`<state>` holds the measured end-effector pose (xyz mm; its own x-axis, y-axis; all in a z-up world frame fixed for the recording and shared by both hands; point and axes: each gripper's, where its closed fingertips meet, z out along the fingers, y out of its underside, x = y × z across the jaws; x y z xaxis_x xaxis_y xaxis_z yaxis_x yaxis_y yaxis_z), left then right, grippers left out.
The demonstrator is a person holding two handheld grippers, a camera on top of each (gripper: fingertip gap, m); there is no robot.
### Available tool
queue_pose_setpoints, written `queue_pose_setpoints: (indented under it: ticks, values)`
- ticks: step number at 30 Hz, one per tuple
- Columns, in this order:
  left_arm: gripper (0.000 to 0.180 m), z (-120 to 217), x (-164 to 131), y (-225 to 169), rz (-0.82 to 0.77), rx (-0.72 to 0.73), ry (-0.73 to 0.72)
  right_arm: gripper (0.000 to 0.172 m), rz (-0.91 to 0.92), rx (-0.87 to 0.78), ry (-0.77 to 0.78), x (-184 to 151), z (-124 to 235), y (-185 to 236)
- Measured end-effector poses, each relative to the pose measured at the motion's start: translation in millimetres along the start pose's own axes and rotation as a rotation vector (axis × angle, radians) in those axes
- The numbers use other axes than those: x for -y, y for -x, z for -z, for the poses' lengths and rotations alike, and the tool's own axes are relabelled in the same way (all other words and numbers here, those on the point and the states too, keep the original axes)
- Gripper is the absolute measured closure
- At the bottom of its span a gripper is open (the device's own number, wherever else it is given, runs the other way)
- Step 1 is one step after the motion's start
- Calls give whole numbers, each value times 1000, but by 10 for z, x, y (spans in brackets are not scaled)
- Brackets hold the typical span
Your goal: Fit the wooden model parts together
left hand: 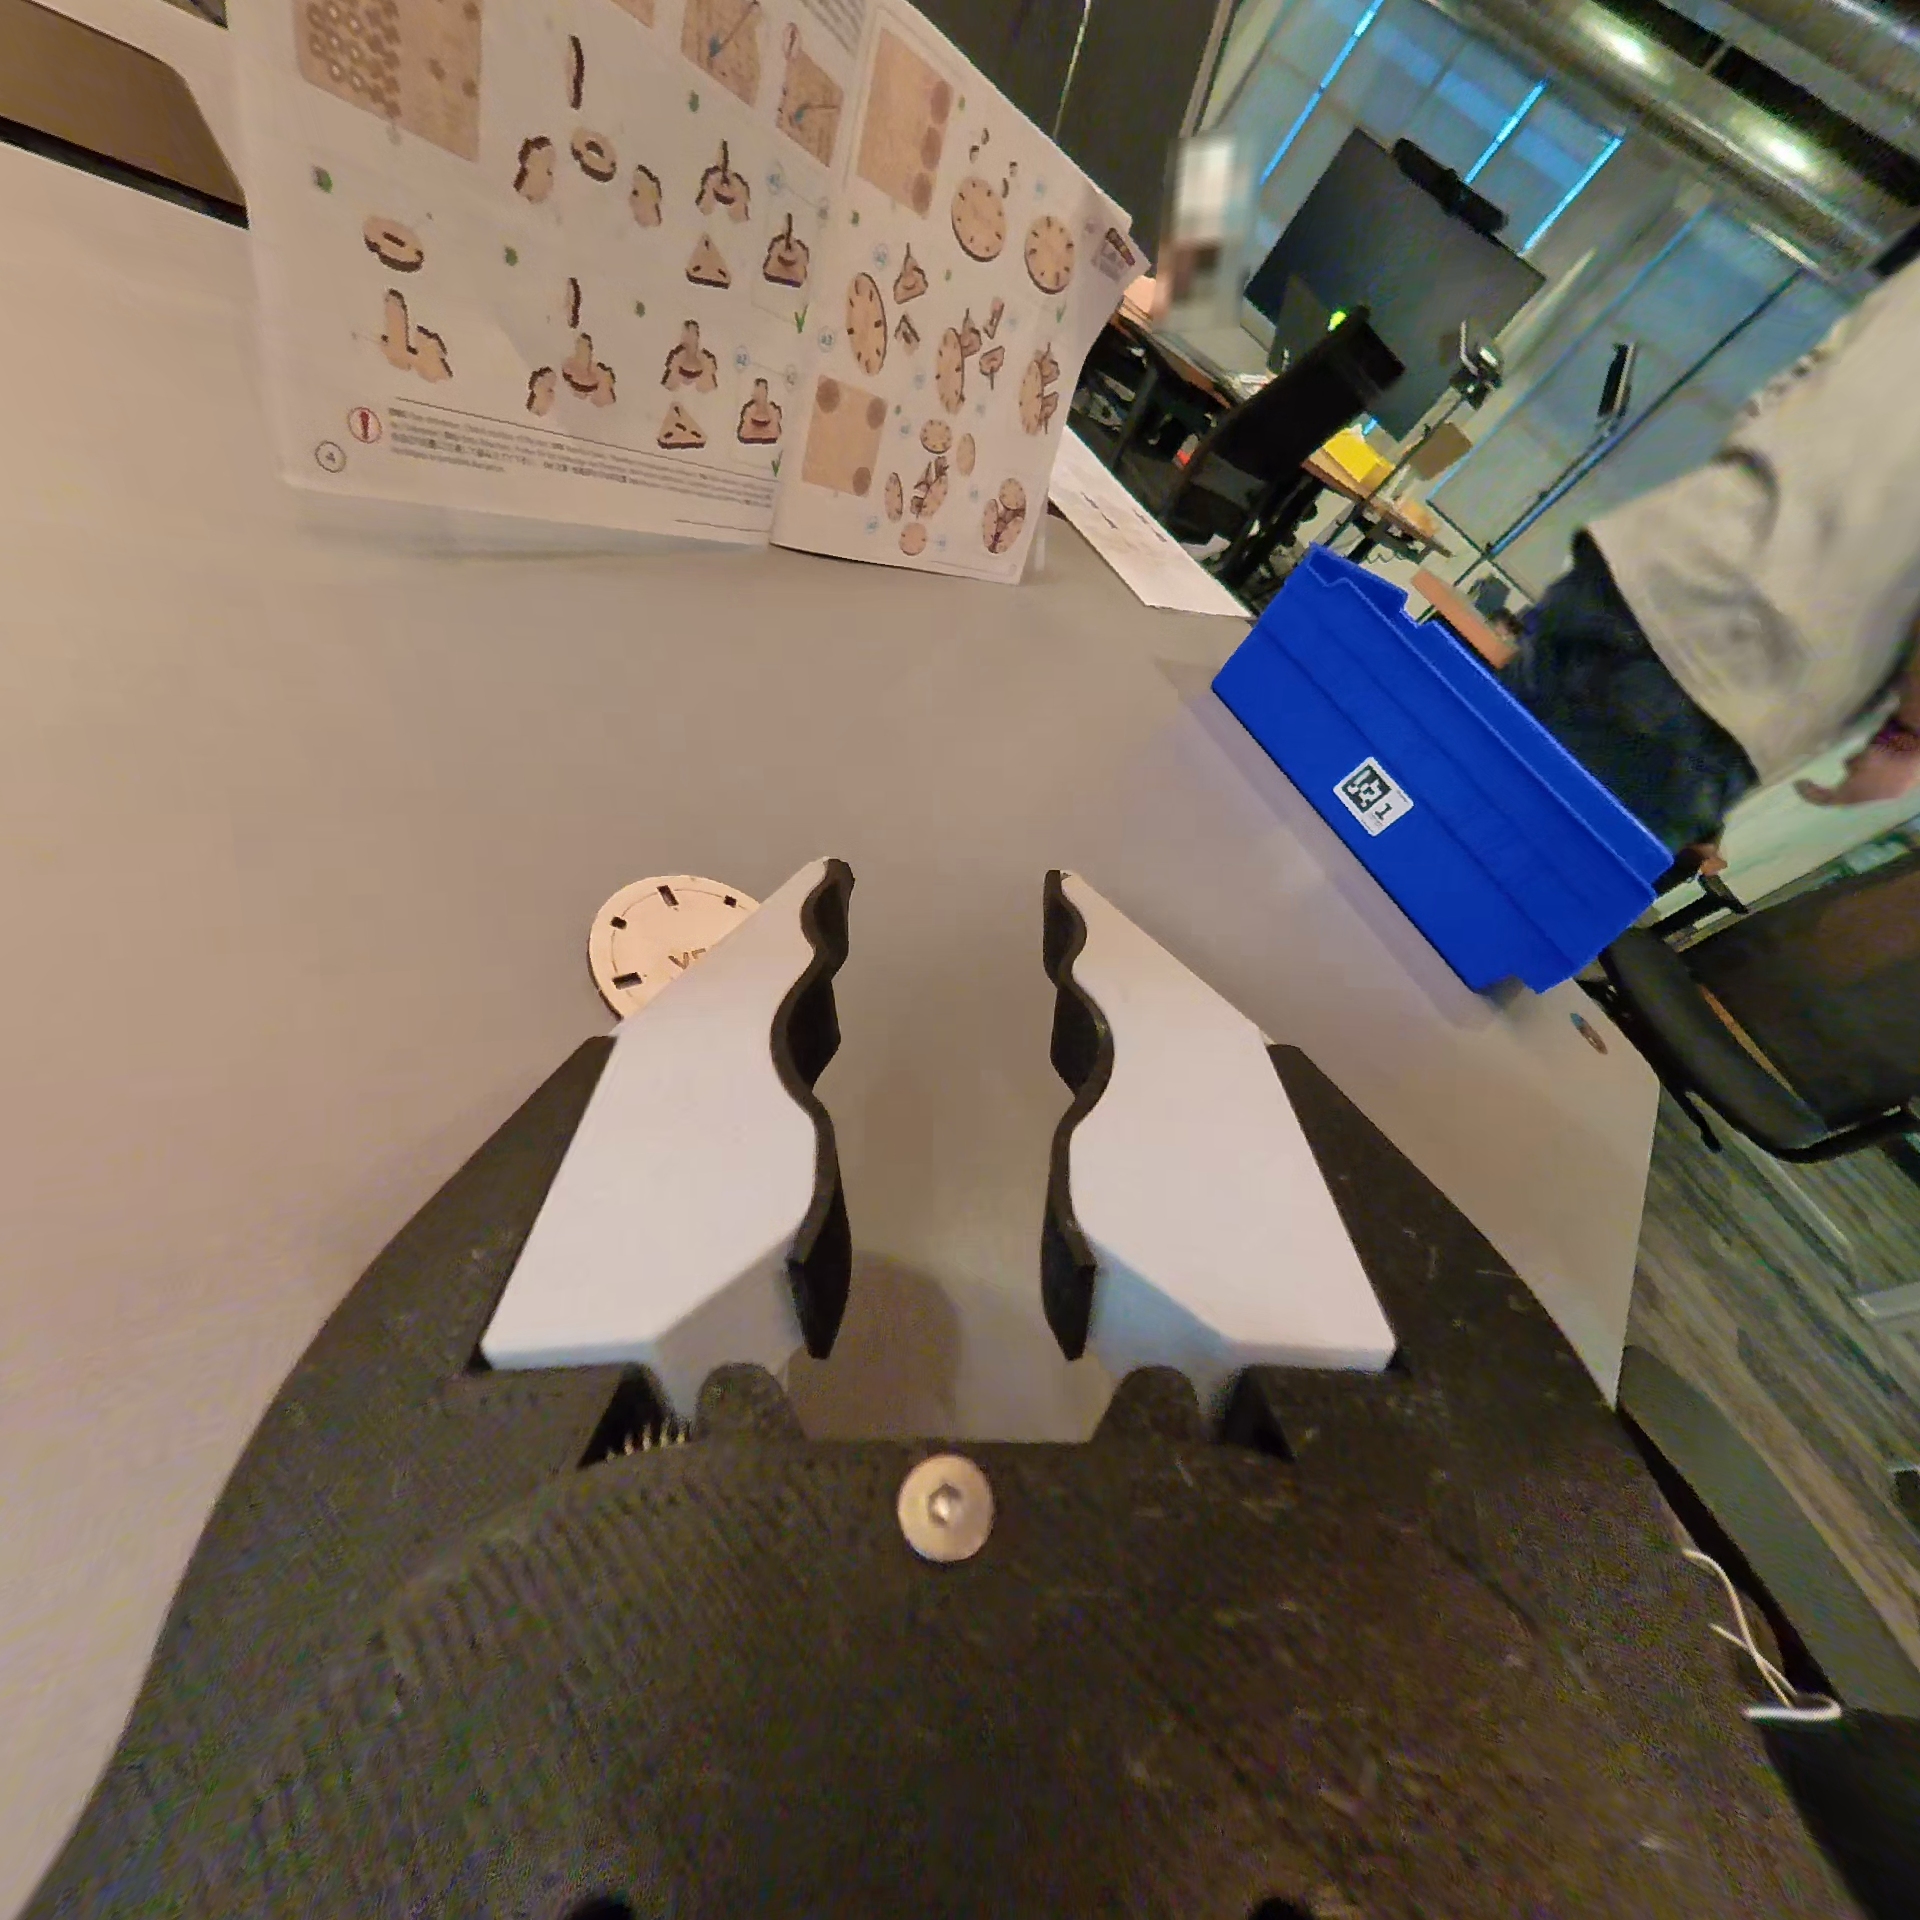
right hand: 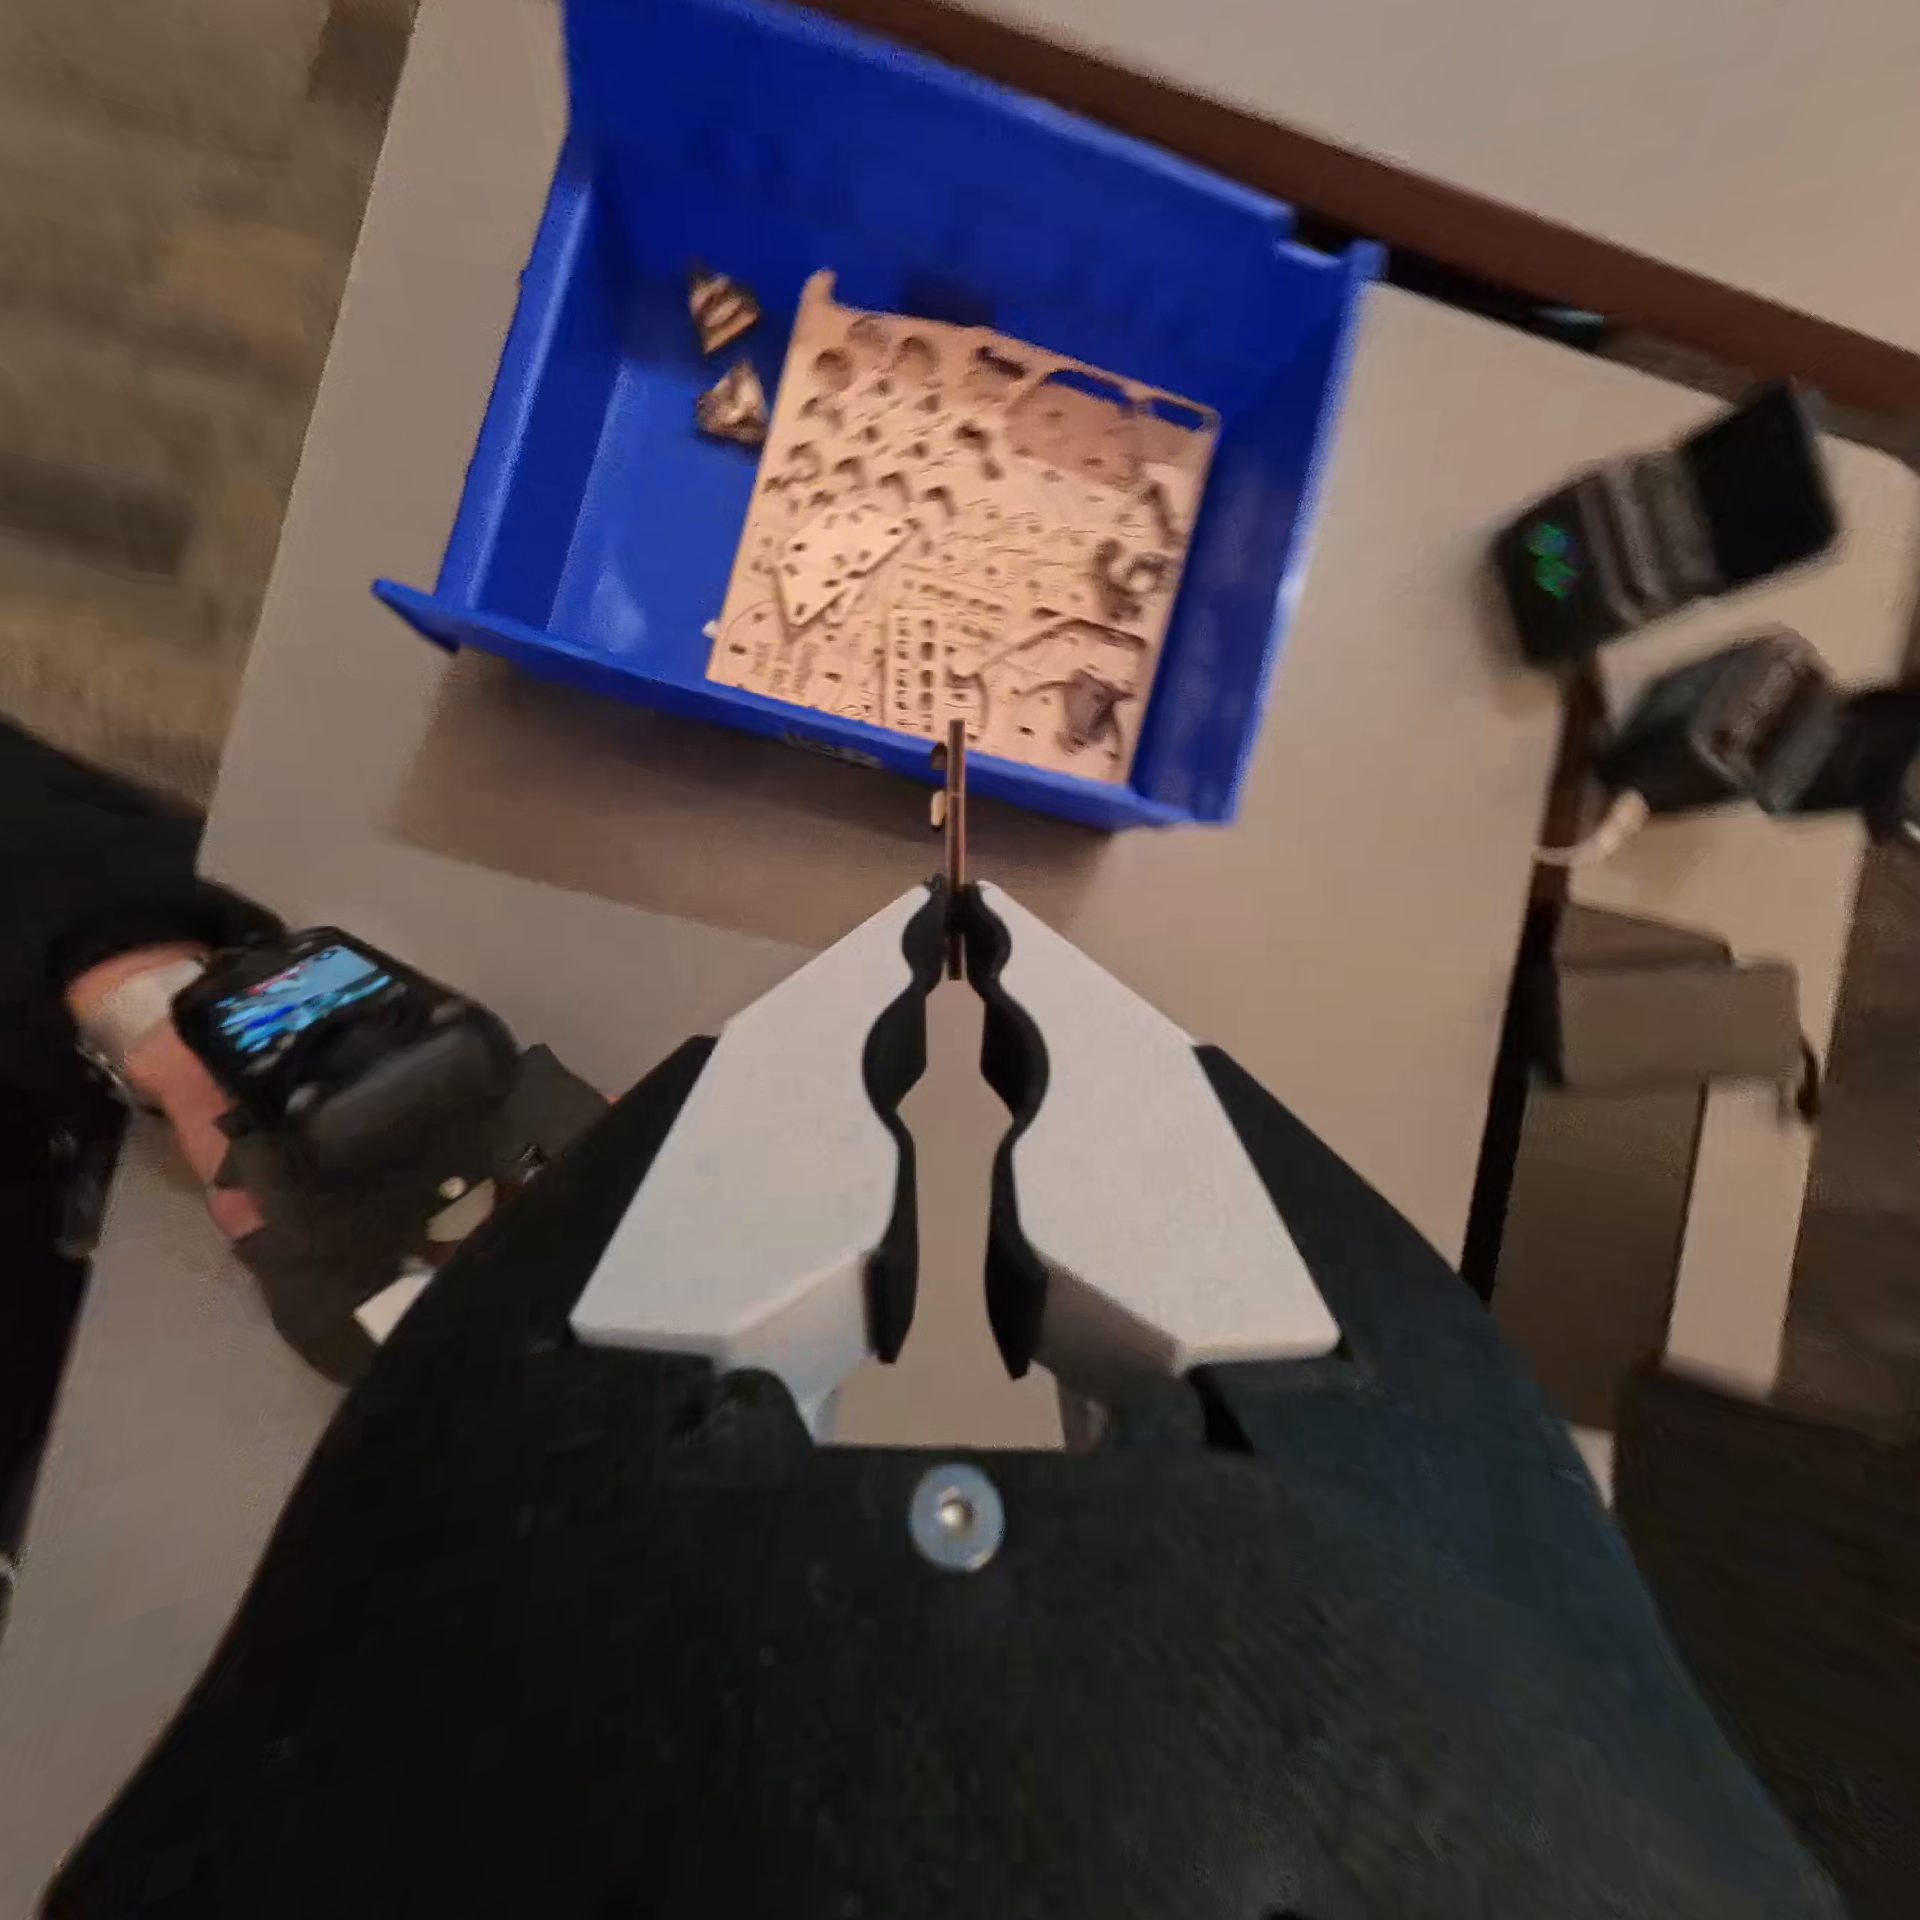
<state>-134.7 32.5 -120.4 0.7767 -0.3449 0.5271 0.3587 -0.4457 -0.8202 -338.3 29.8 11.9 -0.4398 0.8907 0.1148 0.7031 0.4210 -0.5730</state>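
Note:
My left gripper (left hand: 948,883) is open and empty, low over the grey table (left hand: 520,727). A round wooden disc with slots (left hand: 649,940) lies flat on the table just left of my left finger, partly hidden behind it. My right gripper (right hand: 954,894) is shut on a thin flat wooden piece (right hand: 954,810), seen edge-on and sticking out forward from the fingertips. It is held above the table, just in front of the near wall of a blue bin (right hand: 644,665). In the bin lie a laser-cut wooden sheet (right hand: 966,540) and two small triangular wooden parts (right hand: 727,353).
An open instruction booklet (left hand: 644,270) lies at the back of the table. The blue bin (left hand: 1434,769) stands at the table's right edge. A person (left hand: 1766,540) stands beyond it. The other gripper, in a hand (right hand: 312,1049), shows at the left; camera gear on a stand (right hand: 1662,540) is at the right. The grippers' ends are close to 25 centimeters from one another.

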Motion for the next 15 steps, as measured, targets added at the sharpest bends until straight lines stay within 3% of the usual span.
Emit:
queue_pose_setpoints:
  ticks: [3, 6, 11, 15]
  values:
    - [144, 5, 12, 11, -1, 7, -6, 171, -243, -117, -218, -397, 594, -69]
    - [145, 19, 38, 43, -5, 27, -22, 171, -486, -243, -360, -1105, 994, -29]
    - [145, 54, 86, 118, -14, 70, -53, 171, -980, -294, -534, -2386, 1051, 459]
    - [145, 96, 134, 188, -17, 110, -86, 171, -1338, -198, -722, -3020, 888, 967]
